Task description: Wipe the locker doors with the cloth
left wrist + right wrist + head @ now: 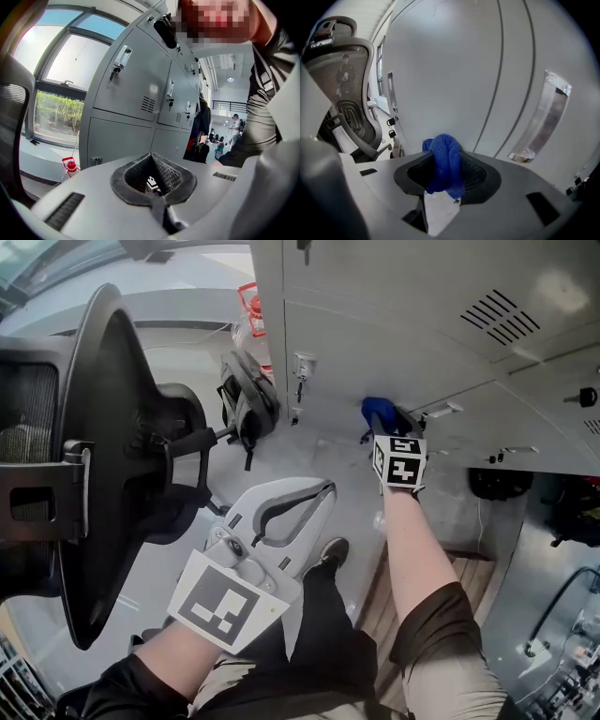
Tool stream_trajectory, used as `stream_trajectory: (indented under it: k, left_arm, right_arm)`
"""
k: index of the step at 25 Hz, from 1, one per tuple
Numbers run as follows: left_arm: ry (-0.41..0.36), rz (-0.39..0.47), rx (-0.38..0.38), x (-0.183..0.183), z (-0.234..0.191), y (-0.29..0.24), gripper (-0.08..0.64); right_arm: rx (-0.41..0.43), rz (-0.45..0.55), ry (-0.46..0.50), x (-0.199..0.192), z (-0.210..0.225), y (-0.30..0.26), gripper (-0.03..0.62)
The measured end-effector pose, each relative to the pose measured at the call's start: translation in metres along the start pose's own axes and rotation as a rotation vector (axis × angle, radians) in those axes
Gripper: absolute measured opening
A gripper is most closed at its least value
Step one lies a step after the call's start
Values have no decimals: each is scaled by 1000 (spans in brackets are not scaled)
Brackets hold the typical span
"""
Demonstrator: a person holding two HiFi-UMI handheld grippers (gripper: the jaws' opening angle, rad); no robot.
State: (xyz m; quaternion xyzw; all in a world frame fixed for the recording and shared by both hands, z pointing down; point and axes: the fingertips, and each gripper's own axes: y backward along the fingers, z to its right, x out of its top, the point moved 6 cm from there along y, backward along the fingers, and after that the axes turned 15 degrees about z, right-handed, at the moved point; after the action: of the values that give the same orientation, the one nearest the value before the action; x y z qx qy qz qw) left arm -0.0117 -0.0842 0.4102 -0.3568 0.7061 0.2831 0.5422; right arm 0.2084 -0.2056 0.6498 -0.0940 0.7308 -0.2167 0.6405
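The blue terry cloth (445,164) is bunched into a thick fold and gripped between the dark ribbed pads of the right tongs (447,174), which are closed on it. The upper end of the fold stands out past the pads toward the grey metal locker doors (454,70). In the head view we see the cloth (377,412) at the tip of the right tongs (382,423), held at the end of an outstretched bare forearm against a lower door near the seam between two doors (403,334). We cannot tell whether the cloth actually touches the metal. Just to the right of the cloth in the right gripper view, a silvery elongated handle (541,117) sits on the neighbouring door.

The left tongs (319,491) are held low and well apart from the doors, above the person's dark-trousered legs. In the left gripper view their tips meet (151,157), so we read them as closed, with nothing gripped between the pads. This view also shows the bank of lockers (136,89) running away to the right, with a small red item (70,165) on the floor at its near corner.

A black mesh-backed office chair (103,456) stands to the person's left, beside the lockers. It also appears at the left of the right gripper view (347,93).
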Motion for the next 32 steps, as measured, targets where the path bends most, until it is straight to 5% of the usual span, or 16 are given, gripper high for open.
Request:
stream_trajectory:
  k: [9, 20, 32]
  left_arm:
    - [-6, 4, 1, -8, 8, -3, 7]
    - [-49, -49, 72, -21, -19, 37, 7]
    - [-67, -65, 145, -20, -47, 71, 7]
  right_arm:
    - [-49, 13, -14, -11, 22, 18, 153]
    - [214, -7, 47, -25, -120, -54, 153]
    - [237, -46, 77, -18, -160, -110, 153]
